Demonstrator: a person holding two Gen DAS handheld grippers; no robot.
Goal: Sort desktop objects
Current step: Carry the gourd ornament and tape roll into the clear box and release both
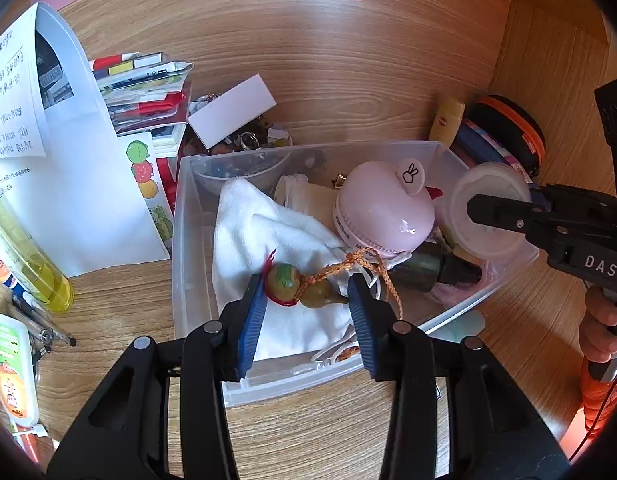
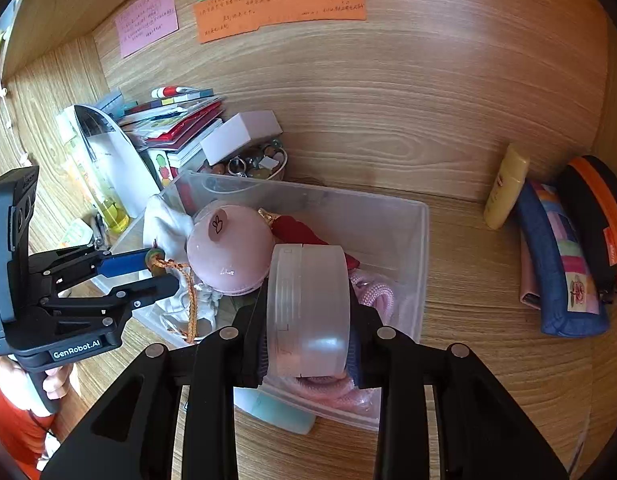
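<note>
Over clear plastic bin (image 1: 180, 240) on wooden desk (image 1: 348, 80): left gripper (image 1: 308, 300) pinching gourd charm (image 1: 300, 286) above white cloth (image 1: 260, 224); right gripper (image 2: 308, 320) clamped on frosted round jar (image 2: 308, 304), beside pink dome-shaped gadget (image 2: 228, 256).

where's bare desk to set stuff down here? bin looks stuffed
Widest bare wood lies between the clear plastic bin and the blue fabric pouch. Another strip runs behind the bin, below the yellow tube. Crowded: the bin's inside, and the desk left of it, with the book stack, trinket bowl and pens.
</note>
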